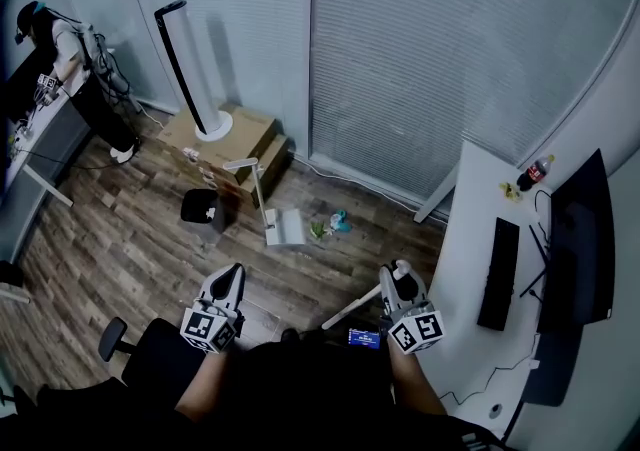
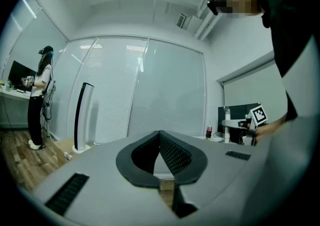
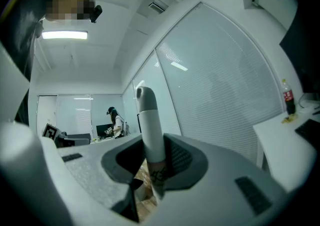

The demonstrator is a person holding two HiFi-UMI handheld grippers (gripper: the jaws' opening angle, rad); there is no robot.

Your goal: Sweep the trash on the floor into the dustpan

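A white dustpan [image 1: 283, 230] stands on the wood floor with its handle [image 1: 256, 186] upright. Small green and teal trash [image 1: 330, 225] lies just right of it. My right gripper [image 1: 398, 271] [image 3: 152, 156] is shut on a white broom handle [image 1: 350, 307] [image 3: 149, 122], which rises between the jaws and slants down to the left. The broom's head is hidden. My left gripper [image 1: 232, 273] [image 2: 160, 145] is shut with nothing between its pads. Both grippers are held near my body, well short of the dustpan.
A black bin [image 1: 203, 209] sits left of the dustpan. Behind it are cardboard boxes [image 1: 240, 144] and a tower fan [image 1: 188, 64]. A white desk [image 1: 470, 239] with a keyboard [image 1: 497, 273] and a cola bottle [image 1: 535, 172] runs along the right. A person [image 1: 60, 54] stands far left.
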